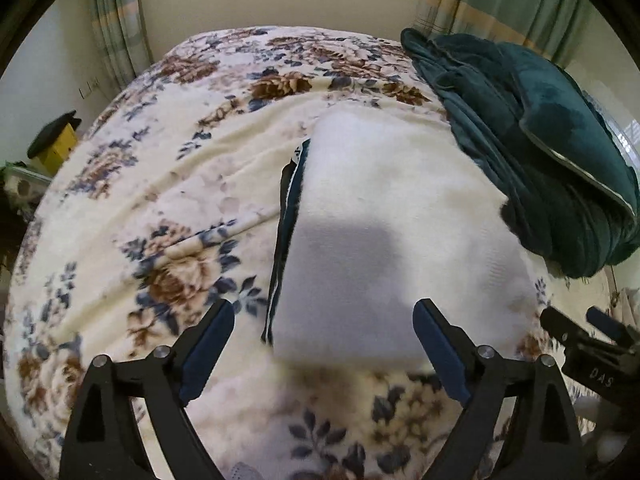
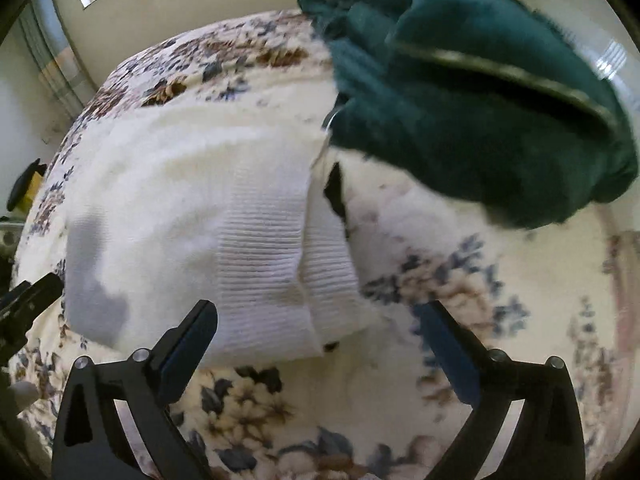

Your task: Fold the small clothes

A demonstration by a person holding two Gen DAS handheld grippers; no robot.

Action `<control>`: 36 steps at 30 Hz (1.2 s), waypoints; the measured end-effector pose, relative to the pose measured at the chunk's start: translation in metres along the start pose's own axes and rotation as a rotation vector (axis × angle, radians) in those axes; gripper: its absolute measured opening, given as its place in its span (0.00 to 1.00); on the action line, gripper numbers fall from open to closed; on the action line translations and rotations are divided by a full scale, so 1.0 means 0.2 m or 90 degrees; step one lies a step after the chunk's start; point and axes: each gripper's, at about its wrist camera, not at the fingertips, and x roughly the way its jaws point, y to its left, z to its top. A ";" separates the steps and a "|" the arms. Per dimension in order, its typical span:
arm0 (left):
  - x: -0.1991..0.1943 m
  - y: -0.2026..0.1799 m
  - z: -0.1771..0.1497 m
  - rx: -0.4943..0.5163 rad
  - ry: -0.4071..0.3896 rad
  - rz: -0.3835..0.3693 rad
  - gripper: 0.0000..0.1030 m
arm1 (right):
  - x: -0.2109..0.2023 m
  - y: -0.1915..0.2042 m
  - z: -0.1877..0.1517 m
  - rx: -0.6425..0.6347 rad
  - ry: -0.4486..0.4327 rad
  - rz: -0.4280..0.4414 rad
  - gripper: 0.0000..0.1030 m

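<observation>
On the bed (image 1: pixel 168 168), just beside the heap of dark green cloth (image 1: pixel 532 152), lies the white garment (image 1: pixel 392 216), already doubled into a neat oblong with a darker piece (image 1: pixel 286 208) peeking out along its far-left edge. It sits flat on the flowered blanket (image 2: pixel 460 280), probably because the soft, broad surface lets the folds stay put without anything holding them down. From the right wrist view the ribbed cuffs (image 2: pixel 272 264) of the garment are stacked one over the other at the end away from the green heap's bulk, which suggests the fold is largely made and only squaring up or a last fold remains.

Neither tool has hold of anything. The left gripper (image 1: pixel 324 344) hangs with its jaws spread wide, the near edge of the garment lying between them and a little ahead, apart from both pads. The right gripper (image 2: pixel 320 344) is likewise wide open; the cuffed end of the garment lies just ahead of it, nearer its left jaw, and whether cloth brushes that jaw I cannot tell through the blur. Both sit on the side of the garment farthest from the green heap, well placed, I judge, to pinch the near edge.
</observation>
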 end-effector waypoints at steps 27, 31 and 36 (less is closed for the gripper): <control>-1.90 -0.21 -0.42 0.035 -0.150 0.022 0.90 | -2.45 -0.15 -0.60 -0.027 -0.222 -0.006 1.00; -2.05 -0.24 -0.49 0.030 -0.162 0.021 0.90 | -2.66 -0.20 -0.70 -0.024 -0.239 -0.002 1.00; -2.18 -0.28 -0.57 0.031 -0.172 0.019 0.90 | -2.83 -0.27 -0.79 -0.022 -0.250 0.001 1.00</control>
